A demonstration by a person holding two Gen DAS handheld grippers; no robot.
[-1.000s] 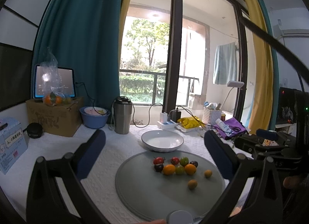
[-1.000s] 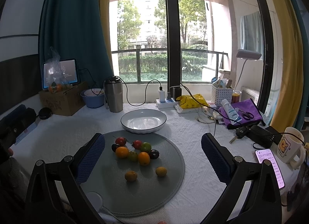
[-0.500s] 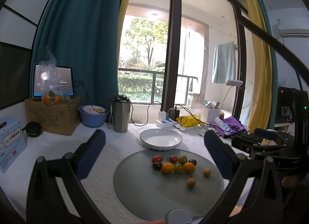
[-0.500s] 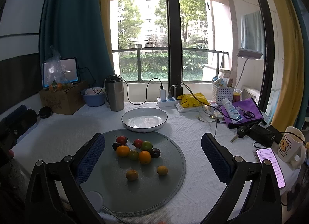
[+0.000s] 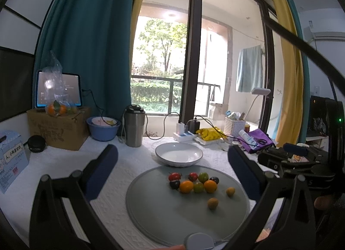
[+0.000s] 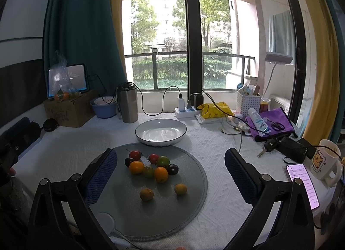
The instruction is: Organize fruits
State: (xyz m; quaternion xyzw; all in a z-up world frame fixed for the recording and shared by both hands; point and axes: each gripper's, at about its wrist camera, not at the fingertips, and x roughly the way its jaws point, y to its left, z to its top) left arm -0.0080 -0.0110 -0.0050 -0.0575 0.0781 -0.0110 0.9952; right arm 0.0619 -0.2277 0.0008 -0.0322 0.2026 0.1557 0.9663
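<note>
Several small fruits lie on a round grey mat (image 5: 163,217) (image 6: 129,213): a cluster of red, green, dark and orange ones (image 5: 193,182) (image 6: 151,164), plus two yellow ones apart (image 5: 213,203) (image 6: 146,194) (image 6: 180,189). An empty white bowl (image 5: 179,154) (image 6: 160,132) sits just behind the mat. My left gripper (image 5: 172,176) is open and empty, held above the mat's near side. My right gripper (image 6: 171,173) is open and empty, also above the mat. The right gripper's body shows at the left view's right edge (image 5: 291,159).
A steel tumbler (image 6: 127,103), blue bowl (image 6: 103,107), cardboard box (image 6: 69,109) and power strip (image 6: 185,110) line the back. A purple cloth (image 6: 271,125), keys, phone (image 6: 301,183) and mug (image 6: 325,161) crowd the right. A blue carton (image 5: 10,161) stands left.
Both grippers have drifted slightly; the mat and fruits sit a little lower and closer in the views. Nothing was grasped.
</note>
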